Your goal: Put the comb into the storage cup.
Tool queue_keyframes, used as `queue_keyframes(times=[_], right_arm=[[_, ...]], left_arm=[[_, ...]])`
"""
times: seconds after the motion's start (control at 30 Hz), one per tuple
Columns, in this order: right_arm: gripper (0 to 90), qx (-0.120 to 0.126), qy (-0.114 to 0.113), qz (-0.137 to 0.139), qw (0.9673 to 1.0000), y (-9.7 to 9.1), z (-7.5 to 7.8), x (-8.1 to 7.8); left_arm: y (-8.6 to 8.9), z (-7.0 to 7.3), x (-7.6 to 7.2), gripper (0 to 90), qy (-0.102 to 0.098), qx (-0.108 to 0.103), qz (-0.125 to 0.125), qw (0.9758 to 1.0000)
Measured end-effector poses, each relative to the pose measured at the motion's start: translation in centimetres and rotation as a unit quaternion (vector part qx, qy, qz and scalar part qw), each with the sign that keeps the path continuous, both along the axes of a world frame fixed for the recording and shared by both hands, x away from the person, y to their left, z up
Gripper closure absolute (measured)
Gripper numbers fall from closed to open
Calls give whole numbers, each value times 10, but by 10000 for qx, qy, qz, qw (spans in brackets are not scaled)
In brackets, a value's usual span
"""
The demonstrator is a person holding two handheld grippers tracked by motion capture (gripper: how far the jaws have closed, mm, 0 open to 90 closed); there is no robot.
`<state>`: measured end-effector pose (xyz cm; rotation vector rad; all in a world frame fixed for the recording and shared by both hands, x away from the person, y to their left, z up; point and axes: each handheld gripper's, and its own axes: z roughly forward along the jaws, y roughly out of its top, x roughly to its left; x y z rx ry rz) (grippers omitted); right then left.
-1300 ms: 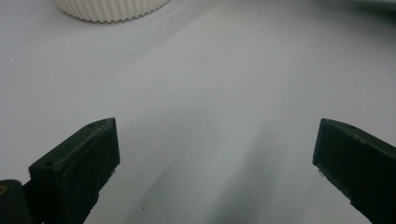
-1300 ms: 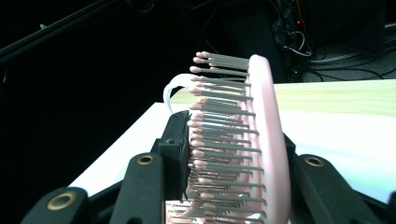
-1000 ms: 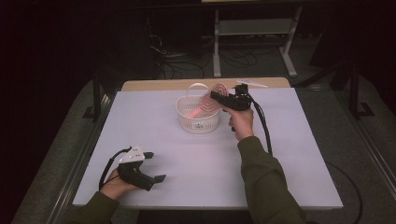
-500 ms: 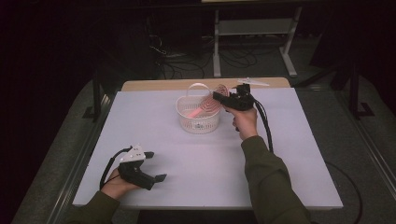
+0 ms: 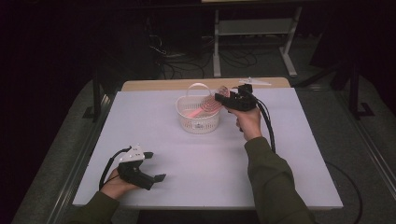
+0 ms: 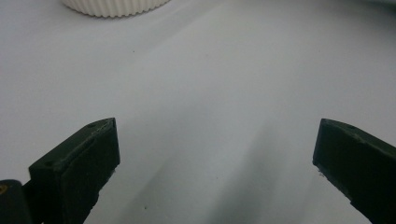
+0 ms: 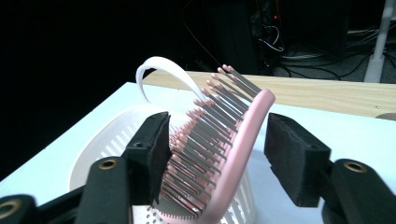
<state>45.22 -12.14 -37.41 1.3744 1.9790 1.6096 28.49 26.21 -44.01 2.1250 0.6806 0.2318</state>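
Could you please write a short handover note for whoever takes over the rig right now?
Right tool: jaws have just been opening; the pink hairbrush stands between them, a gap showing at the right pad, so it looks released.
Left tool: open, holding nothing, resting low at the near left of the white table.
Things: the hairbrush leans in the white basket, handle end down inside, bristle head sticking up over the rim.
Done: brush delivered into the basket.
Left: draw the right tool back clear of the bristles, probably without tipping the basket.
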Motion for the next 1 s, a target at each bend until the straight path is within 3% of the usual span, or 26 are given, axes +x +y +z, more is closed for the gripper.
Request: queue_keyframes(times=[0.5, 1.0], right_arm=[[216, -628, -94, 171, 9978, -13, 7, -16], [84, -797, -188, 423, 9957, -28, 6, -35]], left_arm=[[1, -1, 0, 3, 8, 11, -2, 10000], [1, -1, 0, 3, 19, 12, -12, 10000]])
